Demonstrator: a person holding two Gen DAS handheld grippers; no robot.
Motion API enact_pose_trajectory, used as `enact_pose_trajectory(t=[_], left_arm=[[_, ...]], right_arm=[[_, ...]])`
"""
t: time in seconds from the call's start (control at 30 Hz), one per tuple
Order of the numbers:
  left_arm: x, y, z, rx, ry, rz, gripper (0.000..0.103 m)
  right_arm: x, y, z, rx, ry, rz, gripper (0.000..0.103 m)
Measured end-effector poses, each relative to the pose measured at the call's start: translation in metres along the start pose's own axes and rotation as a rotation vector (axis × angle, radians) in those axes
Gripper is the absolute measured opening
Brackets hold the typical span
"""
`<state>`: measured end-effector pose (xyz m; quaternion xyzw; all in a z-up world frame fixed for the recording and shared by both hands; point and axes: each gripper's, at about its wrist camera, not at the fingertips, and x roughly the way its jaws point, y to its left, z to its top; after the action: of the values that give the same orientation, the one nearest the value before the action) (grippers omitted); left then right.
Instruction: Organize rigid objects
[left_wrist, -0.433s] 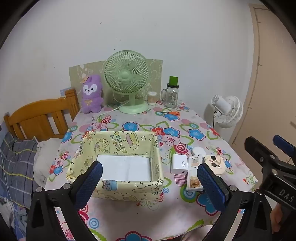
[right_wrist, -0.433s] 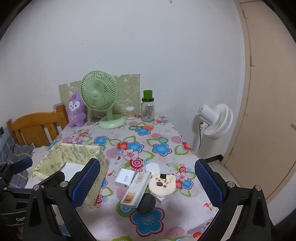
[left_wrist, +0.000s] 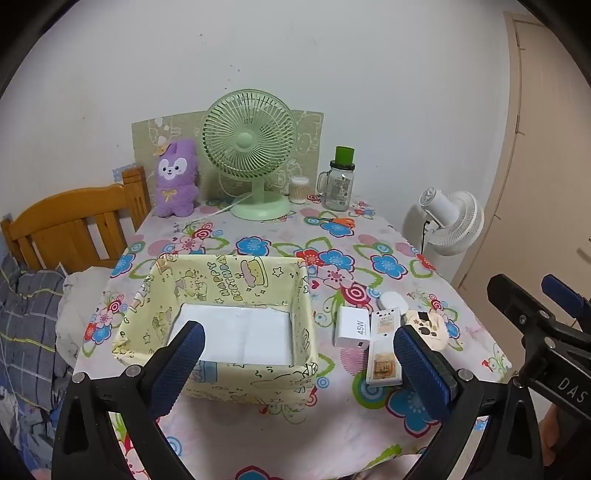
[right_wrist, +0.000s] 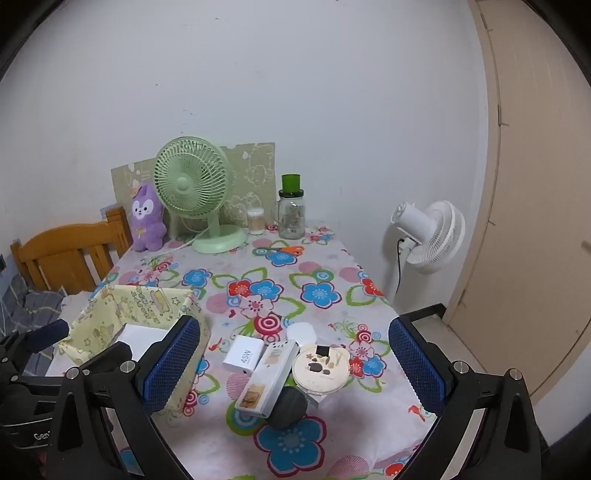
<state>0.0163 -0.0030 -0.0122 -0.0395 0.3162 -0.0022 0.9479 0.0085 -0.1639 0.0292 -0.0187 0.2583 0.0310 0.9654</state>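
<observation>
A small cluster of rigid things lies on the flowered tablecloth (right_wrist: 325, 295) just right of the yellow fabric basket (left_wrist: 236, 280): a white 45W charger (right_wrist: 243, 354), a long white box (right_wrist: 267, 373) touching its right side, a round white tin (right_wrist: 321, 365) with small pictures on its lid, a small white puck (right_wrist: 301, 332) behind them, and a dark grey ball (right_wrist: 288, 406) at the near end of the long box (partly tucked under the tin, as far as the right wrist view shows). The right gripper (right_wrist: 295, 373) hangs above and in front of this cluster, tilted downward, its jaws spread wide with nothing between the blue pads; charger, box and tin show in the gap but lie apart from the pads. The left gripper (left_wrist: 299, 369) is likewise wide open and holds nothing, hovering over the basket's near wall, with the cluster to its right. Inside the basket only a white liner (left_wrist: 240, 332) shows. At the table's far end stand a green desk fan (left_wrist: 251, 147), a purple plush (left_wrist: 175, 181) and a glass jar (left_wrist: 338, 184).
</observation>
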Motion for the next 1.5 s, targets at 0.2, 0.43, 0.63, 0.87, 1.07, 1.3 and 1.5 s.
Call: enact_pose_trajectory(t=[0.2,0.43,0.63,0.87,1.07,1.3,1.5], left_arm=[[0.005,0.0,0.002,0.003,0.003,0.001,0.103],[0.009,-0.004,0.003,0.004,-0.012,0.016,0.103],[0.009,-0.005,0.002,-0.001,-0.01,0.008,0.103],[0.008,0.0,0.004,-0.037,-0.011,-0.001,0.103],[0.012,0.005,0.006,-0.077,0.008,-0.029,0.103],[0.006,-0.002,0.003,0.005,-0.03,0.019,0.103],[0.004,-0.001,0.005,-0.002,-0.033,0.024,0.103]], right_arm=[[0.008,-0.007,0.001,0.009,0.01,0.011,0.103],[0.011,-0.011,0.0,0.028,0.024,0.027,0.103],[0.012,-0.012,0.0,0.029,0.022,0.014,0.103],[0.012,-0.016,0.0,0.035,0.025,0.001,0.103],[0.014,-0.015,-0.001,0.019,0.034,0.014,0.103],[0.015,-0.014,-0.002,0.03,0.043,0.022,0.103],[0.017,-0.015,-0.002,0.05,0.058,0.031,0.103]])
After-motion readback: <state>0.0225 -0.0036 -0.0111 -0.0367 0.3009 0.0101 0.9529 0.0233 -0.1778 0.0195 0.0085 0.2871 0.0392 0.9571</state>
